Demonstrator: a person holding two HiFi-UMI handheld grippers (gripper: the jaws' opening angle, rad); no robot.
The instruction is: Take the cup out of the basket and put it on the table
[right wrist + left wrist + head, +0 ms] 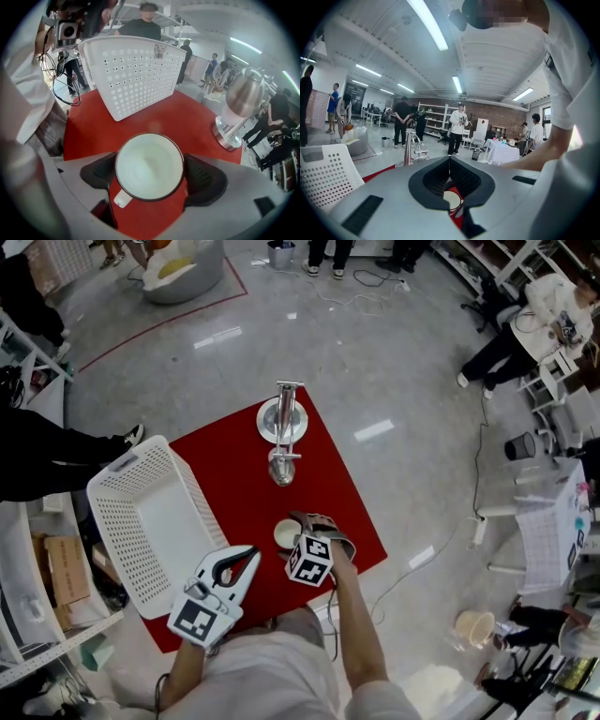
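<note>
Right gripper: jaws drawn in narrow on the cup, one dark pad against each side of its rim. The cup fills the centre of the right gripper view, seen from straight above: white inside, dark rim, handle stub at lower left. The red counter shows under and beyond it. Cannot tell whether the cup's base touches the counter. The cup is outside the basket, whose perforated white wall stands in the upper middle of that frame.

Left gripper: jaws together at the tips, nothing between them. A sliver of cup and red counter shows through the opening behind the tips.

Writing: a small sticker on the basket's upper rim, print too small to read. The marker cube on the right gripper carries black-and-white squares, no letters.

View differences:
- Only the head view gives the layout. The basket is at the left of the frame, on the counter's left edge. A metal stand is at upper middle, the cup at lower middle just right of the basket, and both grippers along the bottom.
- Only the left gripper view shows the room: ceiling strip lights, shelving, and several people standing beyond the counter.
- Only the right gripper view shows the cup's interior close up. The metal stand's shiny body is at the right of the frame.
</note>
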